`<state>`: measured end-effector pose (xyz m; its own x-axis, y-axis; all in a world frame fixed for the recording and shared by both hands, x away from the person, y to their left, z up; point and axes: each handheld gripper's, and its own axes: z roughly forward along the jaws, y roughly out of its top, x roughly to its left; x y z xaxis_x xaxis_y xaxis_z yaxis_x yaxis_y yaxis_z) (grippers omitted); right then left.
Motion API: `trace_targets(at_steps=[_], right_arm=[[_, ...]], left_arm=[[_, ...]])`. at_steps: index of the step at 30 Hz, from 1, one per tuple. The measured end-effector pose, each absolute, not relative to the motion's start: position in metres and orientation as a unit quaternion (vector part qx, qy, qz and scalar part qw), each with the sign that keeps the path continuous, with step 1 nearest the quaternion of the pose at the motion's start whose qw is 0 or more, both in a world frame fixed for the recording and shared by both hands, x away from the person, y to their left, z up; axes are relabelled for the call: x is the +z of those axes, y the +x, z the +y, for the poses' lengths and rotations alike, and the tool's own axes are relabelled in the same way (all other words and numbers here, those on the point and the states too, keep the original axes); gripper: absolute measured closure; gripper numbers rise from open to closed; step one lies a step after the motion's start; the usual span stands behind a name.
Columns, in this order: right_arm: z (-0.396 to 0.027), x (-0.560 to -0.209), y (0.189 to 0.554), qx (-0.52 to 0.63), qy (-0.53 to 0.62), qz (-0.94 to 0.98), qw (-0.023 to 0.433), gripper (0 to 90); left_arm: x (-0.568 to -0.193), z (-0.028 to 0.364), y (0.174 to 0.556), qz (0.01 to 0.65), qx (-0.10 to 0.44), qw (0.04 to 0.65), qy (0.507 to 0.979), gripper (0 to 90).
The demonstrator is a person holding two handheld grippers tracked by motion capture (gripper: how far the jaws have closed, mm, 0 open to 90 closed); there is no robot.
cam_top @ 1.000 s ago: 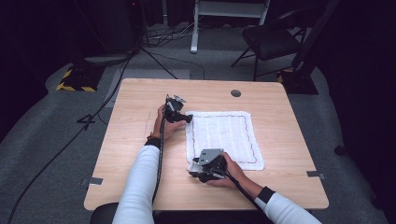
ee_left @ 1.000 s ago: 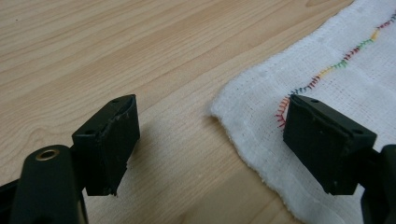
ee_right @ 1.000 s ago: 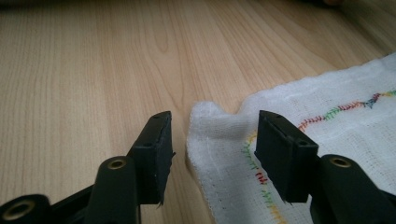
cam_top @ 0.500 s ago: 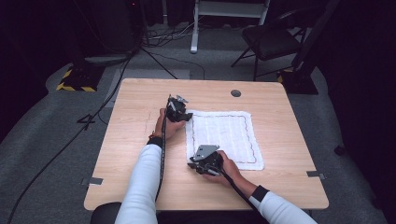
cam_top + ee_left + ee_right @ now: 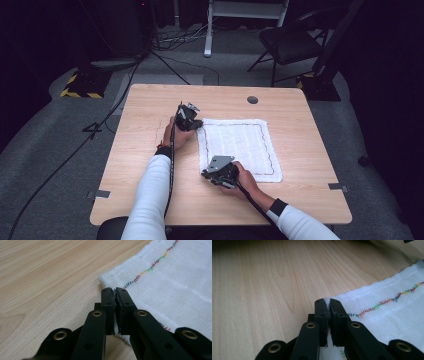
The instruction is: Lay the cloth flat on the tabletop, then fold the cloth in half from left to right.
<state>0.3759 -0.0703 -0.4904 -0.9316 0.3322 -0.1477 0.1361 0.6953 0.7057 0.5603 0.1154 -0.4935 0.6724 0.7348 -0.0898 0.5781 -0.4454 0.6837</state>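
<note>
Cloth: I see the white cloth (image 5: 239, 147) flat on the table (image 5: 140, 165).
Left gripper (image 5: 115, 291): clamped on its far-left corner.
Right gripper (image 5: 327, 301): clamped on its near-left corner.

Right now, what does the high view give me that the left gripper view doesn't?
High view: the whole white cloth flat on the table, both hands, the right gripper at its near left corner, a chair beyond. Left gripper view: the left gripper with jaws closed on the cloth's edge beside the corner, plus the rainbow stitching. Both: cloth, wooden tabletop, left gripper.
</note>
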Motion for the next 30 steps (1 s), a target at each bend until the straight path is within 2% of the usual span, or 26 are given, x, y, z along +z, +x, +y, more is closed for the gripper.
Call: trace_targets(at_steps=[14,25,30], right_arm=[[-0.058,-0.484,0.372,0.381,0.113,0.907,0.135,86.0],[-0.038,-0.465,0.367,0.399,0.096,0.9,0.146,86.2],[-0.037,-0.458,0.365,0.407,0.097,0.896,0.149,86.2]], left_arm=[[-0.485,0.147,0.545,0.399,0.12,0.366,0.832,86.8],[-0.464,0.176,0.53,0.403,0.14,0.383,0.82,87.1],[-0.454,0.178,0.529,0.404,0.148,0.392,0.814,87.2]])
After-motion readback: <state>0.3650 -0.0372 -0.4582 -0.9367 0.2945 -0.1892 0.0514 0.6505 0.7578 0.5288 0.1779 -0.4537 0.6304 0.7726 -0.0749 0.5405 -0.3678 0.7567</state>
